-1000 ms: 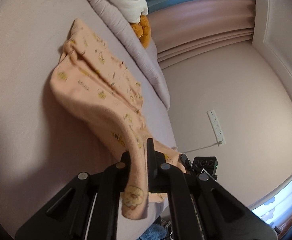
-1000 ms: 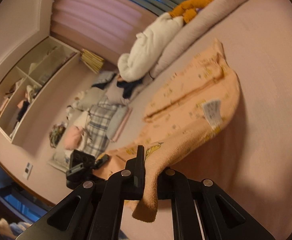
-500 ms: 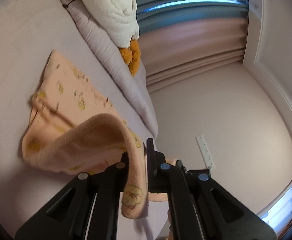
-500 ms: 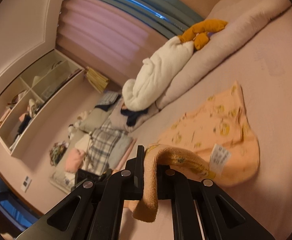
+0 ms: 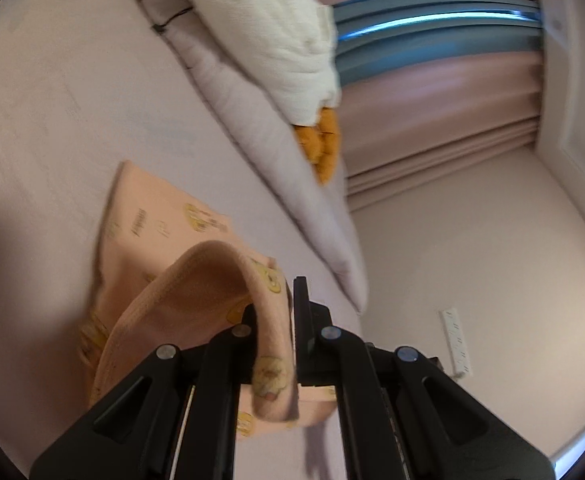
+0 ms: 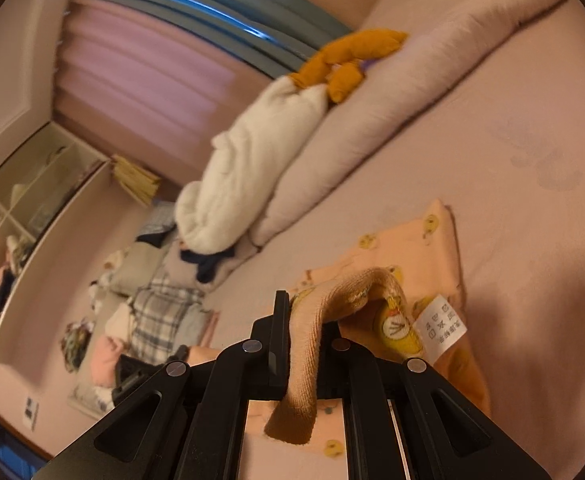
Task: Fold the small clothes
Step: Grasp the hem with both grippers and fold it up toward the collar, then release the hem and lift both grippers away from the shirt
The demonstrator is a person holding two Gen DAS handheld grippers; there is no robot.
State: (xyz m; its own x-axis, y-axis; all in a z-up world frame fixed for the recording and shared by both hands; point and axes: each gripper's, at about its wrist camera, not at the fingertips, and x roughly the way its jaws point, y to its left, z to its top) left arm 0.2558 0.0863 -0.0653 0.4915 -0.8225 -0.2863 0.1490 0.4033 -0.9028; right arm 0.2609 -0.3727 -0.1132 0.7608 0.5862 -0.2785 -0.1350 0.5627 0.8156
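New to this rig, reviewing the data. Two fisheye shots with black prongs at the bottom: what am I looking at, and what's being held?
There is no robot arm. A person holds a two-finger gripper in each hand, and each gripper has a fisheye camera looking forward along its fingers. One picture comes from the left gripper, the other from the right gripper; the black prongs are their fingers. Both are clamped shut on edges of one small peach garment printed with yellow cartoon figures, with a white care label showing. Its held end arches over the part lying on the pinkish bed. At the back lie a long grey pillow and a white plush toy with orange feet.
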